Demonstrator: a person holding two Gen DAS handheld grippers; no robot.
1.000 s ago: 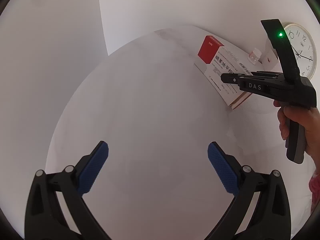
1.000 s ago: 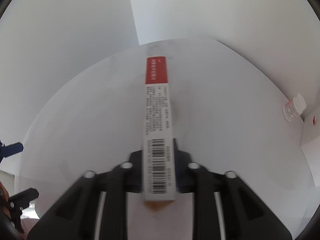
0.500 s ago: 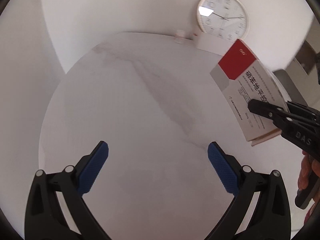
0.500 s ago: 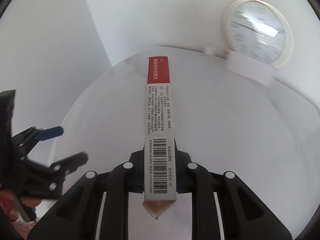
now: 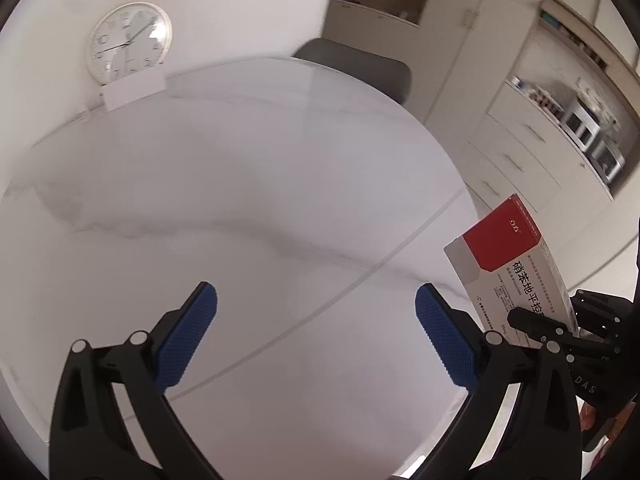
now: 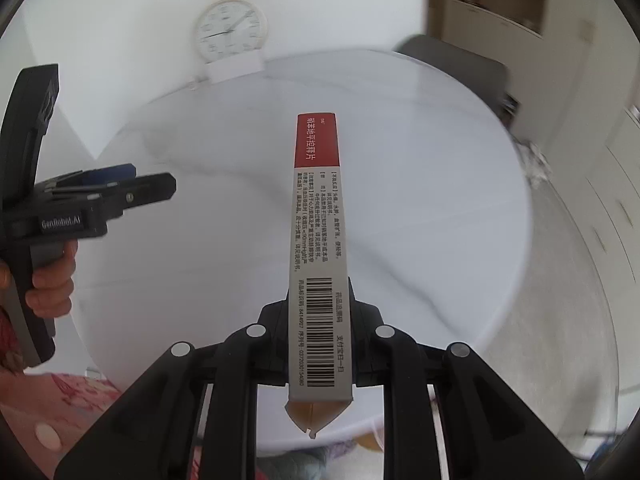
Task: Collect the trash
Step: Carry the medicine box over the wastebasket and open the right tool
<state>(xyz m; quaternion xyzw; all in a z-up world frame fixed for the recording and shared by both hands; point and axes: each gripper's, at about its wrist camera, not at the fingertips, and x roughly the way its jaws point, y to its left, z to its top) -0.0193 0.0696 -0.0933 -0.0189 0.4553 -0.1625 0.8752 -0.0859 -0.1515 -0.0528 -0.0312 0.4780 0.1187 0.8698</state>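
1. Left wrist view: the left gripper (image 5: 316, 336) stands wide apart with nothing between its blue pads (image 5: 188, 340), above the white marble table (image 5: 224, 208). The right gripper (image 5: 532, 322), marked "DAS", clamps a red-and-white medicine box (image 5: 508, 264) beyond the table's right edge.
2. Right wrist view: the box's narrow side shows Chinese text and a barcode, its near flap open. "GenRobot.AI" is printed on the left gripper. A wall clock (image 6: 230, 30) hangs behind the table.

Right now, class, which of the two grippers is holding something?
The right gripper: its jaws clamp the red-and-white medicine box. The left gripper is open, with nothing between its blue pads.
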